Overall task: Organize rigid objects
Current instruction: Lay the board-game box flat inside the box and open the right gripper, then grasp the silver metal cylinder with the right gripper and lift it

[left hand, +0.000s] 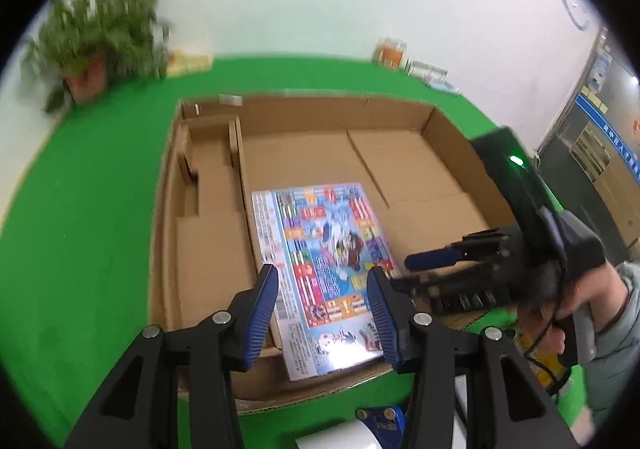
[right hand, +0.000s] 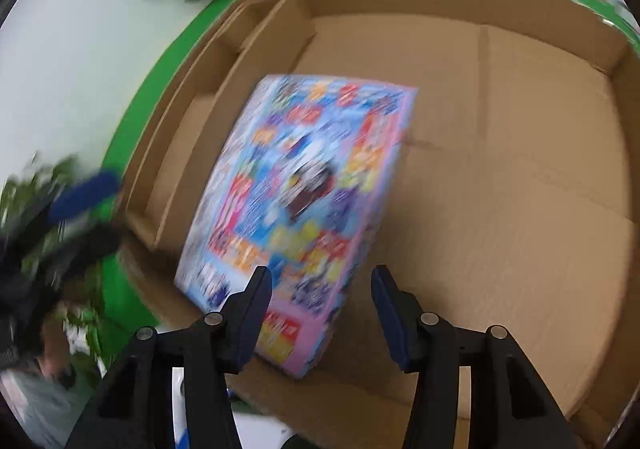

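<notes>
A flat, brightly printed toy box (left hand: 328, 273) lies on the floor of a large open cardboard carton (left hand: 400, 117), beside a cardboard divider on its left. It also shows in the right wrist view (right hand: 296, 201), blurred. My left gripper (left hand: 322, 305) is open and empty, above the box's near end. My right gripper (right hand: 320, 309) is open and empty, just above the box's near corner. The right gripper also shows in the left wrist view (left hand: 432, 261), over the carton's right wall. A blurred blue finger of the left gripper (right hand: 86, 195) shows at the left of the right wrist view.
The carton stands on a green table (left hand: 80, 229). A potted plant (left hand: 96, 45) stands at the back left, jars and packets (left hand: 404, 59) at the back right by the white wall. A white and blue object (left hand: 372, 429) lies at the near edge.
</notes>
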Available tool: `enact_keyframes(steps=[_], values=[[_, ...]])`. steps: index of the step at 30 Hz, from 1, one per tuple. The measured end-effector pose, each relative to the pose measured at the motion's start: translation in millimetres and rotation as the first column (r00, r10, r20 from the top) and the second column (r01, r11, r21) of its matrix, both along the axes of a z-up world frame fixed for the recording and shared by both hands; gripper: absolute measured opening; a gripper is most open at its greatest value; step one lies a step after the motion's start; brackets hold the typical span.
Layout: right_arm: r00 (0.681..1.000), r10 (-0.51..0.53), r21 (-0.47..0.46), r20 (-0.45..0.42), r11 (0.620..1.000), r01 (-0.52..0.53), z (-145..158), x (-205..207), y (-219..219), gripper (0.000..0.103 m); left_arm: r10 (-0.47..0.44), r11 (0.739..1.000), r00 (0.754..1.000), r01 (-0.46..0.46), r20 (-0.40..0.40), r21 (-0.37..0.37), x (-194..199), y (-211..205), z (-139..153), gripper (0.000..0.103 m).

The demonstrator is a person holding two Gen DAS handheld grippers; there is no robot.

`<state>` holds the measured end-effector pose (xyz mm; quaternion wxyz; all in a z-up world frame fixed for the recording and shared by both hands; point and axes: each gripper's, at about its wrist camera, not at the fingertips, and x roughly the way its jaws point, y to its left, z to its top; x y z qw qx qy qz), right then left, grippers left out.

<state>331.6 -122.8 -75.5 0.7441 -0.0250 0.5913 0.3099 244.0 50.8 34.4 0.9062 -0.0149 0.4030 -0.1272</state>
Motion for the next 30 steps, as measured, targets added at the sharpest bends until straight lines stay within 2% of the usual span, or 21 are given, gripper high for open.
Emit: enact_keyframes(steps=[1,2,3,4,5,6,7,9,10,13,19,20,21,22,23,25,26,27,28,29,30], values=[[0.998,-0.049,-0.023,0.030,0.999,0.049,5.2,3.5,-5.0,0.053,-0.010,1.000,0.997,0.008,0.077,0.027,-10.4,-3.8,6.2,0.048],[0.995,-0.072,-0.040,0.062,0.996,0.075,11.6,0.8,-7.0,0.058,-0.013,0.999,0.991,0.007,0.135,0.045,-20.5,-6.8,11.0,0.067],[0.991,-0.084,-0.042,0.106,0.995,0.089,17.2,-9.9,-7.8,0.061,0.004,0.997,0.980,-0.018,0.200,0.069,-33.5,-10.8,16.4,0.092],[0.981,-0.092,-0.010,0.172,0.995,0.095,31.8,-24.1,-10.9,0.073,0.038,0.995,0.966,-0.062,0.257,0.085,-45.9,-14.0,20.9,0.096],[0.969,-0.106,0.014,0.224,0.994,0.105,42.9,-35.7,-15.1,0.086,0.062,0.992,0.955,-0.091,0.291,0.087,-54.4,-14.8,23.7,0.097],[0.941,-0.137,0.034,0.310,0.990,0.133,58.8,-52.4,-22.6,0.093,0.085,0.990,0.948,-0.115,0.307,0.083,-62.4,-15.8,25.4,0.097],[0.894,-0.172,0.036,0.413,0.984,0.173,73.5,-74.8,-32.4,0.103,0.105,0.988,0.946,-0.134,0.308,0.076,-69.5,-16.1,26.3,0.097],[0.808,-0.211,0.031,0.550,0.972,0.233,91.9,-116.8,-49.0,0.102,0.146,0.984,0.939,-0.170,0.312,0.054,-88.4,-17.5,27.9,0.097],[0.785,-0.219,0.027,0.579,0.968,0.250,99.2,-139.6,-57.0,0.102,0.161,0.982,0.935,-0.184,0.317,0.044,-96.0,-18.3,28.5,0.097],[0.756,-0.254,0.032,0.603,0.955,0.296,106.5,-183.4,-73.5,0.102,0.185,0.982,0.931,-0.190,0.315,-0.015,-121.3,-22.0,31.9,0.097],[0.742,-0.277,0.039,0.611,0.946,0.321,110.3,-266.9,-106.7,0.102,0.141,0.981,0.960,-0.103,0.242,-0.166,-168.0,-41.9,36.6,0.096],[0.744,-0.274,0.035,0.610,0.947,0.319,109.8,-277.7,-110.0,0.102,0.140,0.980,0.963,-0.101,0.231,-0.172,-173.4,-45.6,36.1,0.086],[0.745,-0.269,0.035,0.610,0.949,0.314,110.1,-289.2,-112.6,0.102,0.134,0.980,0.966,-0.096,0.221,-0.177,-176.6,-48.7,35.1,0.057],[0.744,-0.268,0.039,0.612,0.950,0.310,109.3,-302.4,-117.3,0.098,0.114,0.980,0.972,-0.077,0.204,-0.182,-178.1,-52.7,33.7,0.035],[0.740,-0.273,0.044,0.615,0.949,0.313,108.7,-311.0,-120.7,0.079,0.083,0.982,0.982,-0.052,0.169,-0.181,-177.4,-57.3,32.4,0.002],[0.708,-0.271,0.013,0.652,0.938,0.347,104.6,-328.6,-126.9,0.042,0.061,0.983,0.987,-0.034,0.148,-0.180,-182.8,-66.6,29.6,0.001],[0.702,-0.273,0.005,0.658,0.934,0.358,103.9,-331.7,-129.5,0.043,0.051,0.983,0.985,-0.021,0.164,-0.180,-187.6,-71.7,29.7,0.001],[0.714,-0.278,0.023,0.642,0.938,0.345,102.9,-336.8,-134.1,0.046,0.046,0.984,0.983,-0.014,0.178,-0.176,-190.5,-75.4,30.3,0.008],[0.734,-0.277,0.039,0.620,0.945,0.323,99.5,-337.6,-135.0,0.063,0.043,0.987,0.983,-0.014,0.177,-0.162,-193.1,-80.6,29.9,0.021],[0.750,-0.280,0.054,0.600,0.949,0.310,98.3,-338.5,-136.8,0.092,0.043,0.988,0.986,-0.018,0.161,-0.151,-193.2,-84.4,28.7,0.070],[0.759,-0.289,0.078,0.584,0.950,0.301,97.5,-340.2,-138.9,0.102,0.055,0.987,0.987,-0.031,0.148,-0.159,-192.1,-85.2,27.0,0.103]])
